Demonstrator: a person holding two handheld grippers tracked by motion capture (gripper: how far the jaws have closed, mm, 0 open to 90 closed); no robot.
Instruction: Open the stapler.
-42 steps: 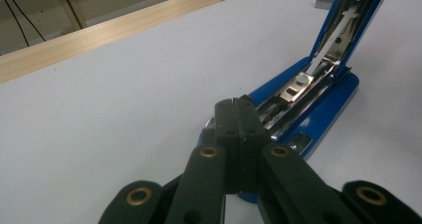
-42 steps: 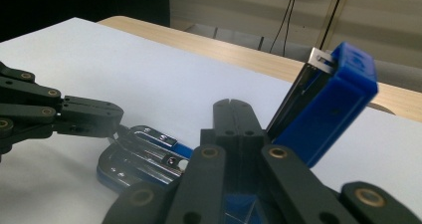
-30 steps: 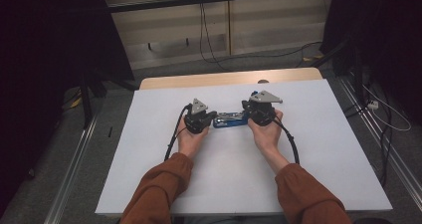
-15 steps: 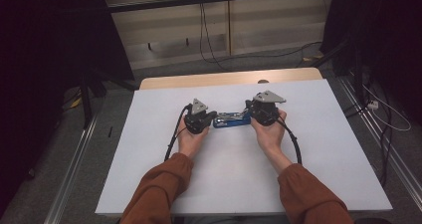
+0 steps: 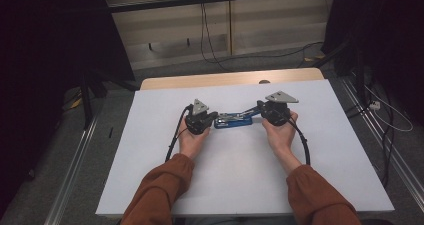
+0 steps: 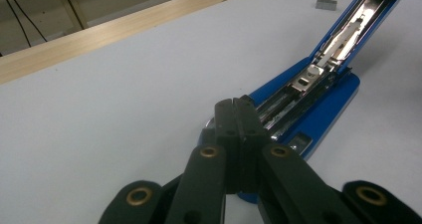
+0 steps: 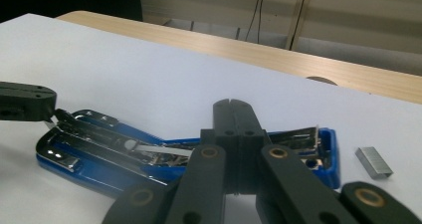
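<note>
Looks like stapler-reloading: both grippers, left gripper (image 5: 214,119) and right gripper (image 5: 260,106), clamp the opened blue stapler (image 5: 234,120). Next, probably that staple strip (image 7: 373,162) goes in.

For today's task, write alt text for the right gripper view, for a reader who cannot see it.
The right gripper, jaws shut, points at an opened blue stapler lying on a white table. A small block of staples lies to the right of the stapler.

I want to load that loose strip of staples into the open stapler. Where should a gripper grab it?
Probably across the two long sides of the staple strip, from above: it lies flat on the white table, clear of the blue stapler, so both long sides are free.
</note>
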